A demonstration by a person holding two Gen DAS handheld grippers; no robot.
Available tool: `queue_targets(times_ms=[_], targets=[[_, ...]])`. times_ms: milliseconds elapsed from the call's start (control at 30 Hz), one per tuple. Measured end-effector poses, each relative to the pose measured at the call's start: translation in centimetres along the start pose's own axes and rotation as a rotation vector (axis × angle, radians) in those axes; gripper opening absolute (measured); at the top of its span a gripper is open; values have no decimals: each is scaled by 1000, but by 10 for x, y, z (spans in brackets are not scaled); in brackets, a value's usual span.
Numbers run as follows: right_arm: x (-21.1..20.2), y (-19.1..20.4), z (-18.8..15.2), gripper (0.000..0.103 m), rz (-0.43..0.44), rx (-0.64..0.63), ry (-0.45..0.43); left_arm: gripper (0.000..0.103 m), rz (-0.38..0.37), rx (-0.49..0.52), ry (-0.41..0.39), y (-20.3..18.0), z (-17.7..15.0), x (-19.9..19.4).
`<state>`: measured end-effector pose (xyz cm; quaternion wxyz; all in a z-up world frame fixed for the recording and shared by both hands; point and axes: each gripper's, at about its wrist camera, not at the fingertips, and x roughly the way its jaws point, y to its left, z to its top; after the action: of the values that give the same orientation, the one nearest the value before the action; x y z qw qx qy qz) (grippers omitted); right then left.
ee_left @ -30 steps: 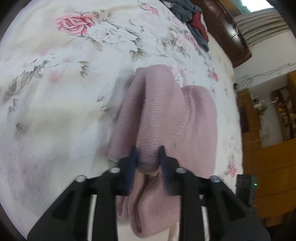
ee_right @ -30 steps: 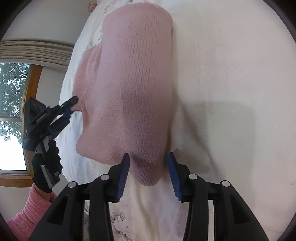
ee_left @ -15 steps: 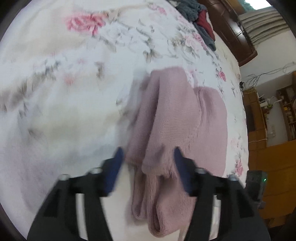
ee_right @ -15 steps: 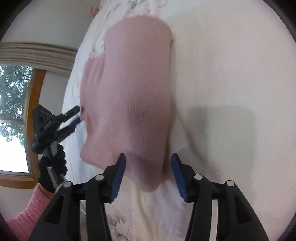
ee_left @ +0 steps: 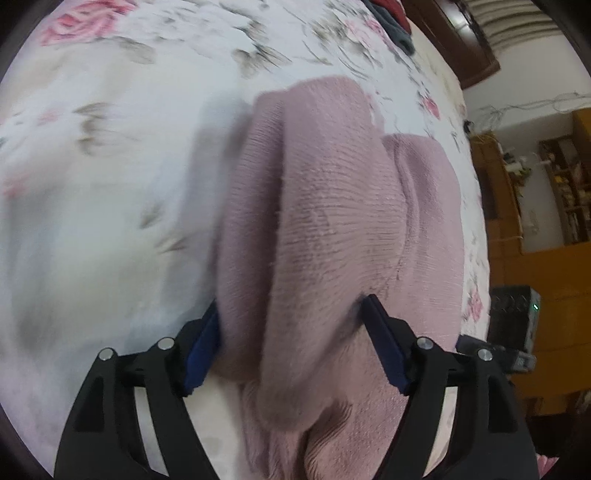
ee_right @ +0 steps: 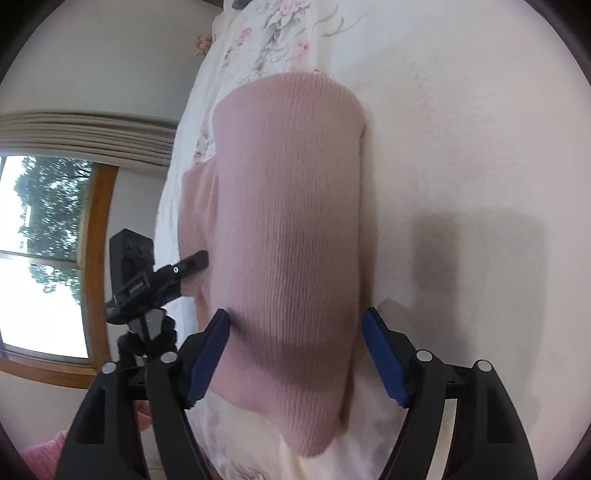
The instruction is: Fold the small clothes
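A pink knitted garment (ee_left: 332,221) lies folded in layers on a floral bedsheet (ee_left: 110,166). My left gripper (ee_left: 291,317) is open, its blue pads straddling the near end of the folded knit without pinching it. In the right wrist view the same pink garment (ee_right: 291,240) lies as a long folded band. My right gripper (ee_right: 295,325) is open wide, its pads on either side of the band's near end. The left gripper (ee_right: 192,264) shows at the garment's left edge in that view.
A pile of dark and red clothes (ee_left: 391,18) lies at the far end of the bed. A dark wooden headboard (ee_left: 454,40) and orange wooden furniture (ee_left: 546,277) stand to the right. A window (ee_right: 40,258) is at the left of the right wrist view.
My left gripper has let go of the pink knit and opened wide. My right gripper has opened further and both have moved in closer over the garment.
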<state>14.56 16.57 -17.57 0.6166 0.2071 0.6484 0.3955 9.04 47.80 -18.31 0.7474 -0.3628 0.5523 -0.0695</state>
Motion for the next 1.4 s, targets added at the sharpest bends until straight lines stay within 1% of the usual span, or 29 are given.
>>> queue_targets(times_ms=[33,100,167,200,233,300,333,367,433,600,667,767,967,1067,1133,1233,1267,1367,1400], targets=[[3,-3,2,83,17,6,4,79,-11,5,4,0,0,2],[11,-9,6,84,67,24,17,79,-27,20,12,-2,1,6],[17,-13,8,86,98,41,21,78,-28,31,15,-5,1,9],[21,-16,10,87,115,56,20,72,-27,35,14,-6,0,10],[25,-20,11,87,139,80,22,62,-32,34,11,-7,0,11],[29,-23,13,81,159,103,14,52,-36,26,-4,-9,0,11],[28,-22,11,74,158,100,7,48,-30,31,-13,-11,-1,10],[24,-22,9,65,161,95,1,46,-26,41,-21,-13,-3,8],[17,-18,5,58,188,93,-12,42,-49,44,-34,-16,-6,3],[-7,-6,-4,55,209,69,-37,40,-120,52,-54,-37,-22,-9],[-28,0,-14,55,223,52,-45,40,-153,59,-47,-51,-34,-11],[-60,2,-27,55,207,23,-45,40,-202,91,-34,-80,-56,-14],[-143,-15,-76,55,171,17,-60,40,-264,178,5,-145,-106,-2],[-173,-26,-101,55,148,27,-71,40,-264,214,24,-170,-123,10],[-189,-39,-116,56,138,43,-80,40,-266,211,43,-184,-138,22],[-199,-59,-136,56,114,75,-76,37,-251,205,64,-194,-154,40],[-199,-63,-138,56,109,87,-75,35,-251,194,78,-192,-162,48],[-193,-97,-156,56,77,164,-64,33,-232,161,110,-179,-175,67],[-191,-109,-159,56,79,187,-63,32,-209,146,117,-171,-180,76]])
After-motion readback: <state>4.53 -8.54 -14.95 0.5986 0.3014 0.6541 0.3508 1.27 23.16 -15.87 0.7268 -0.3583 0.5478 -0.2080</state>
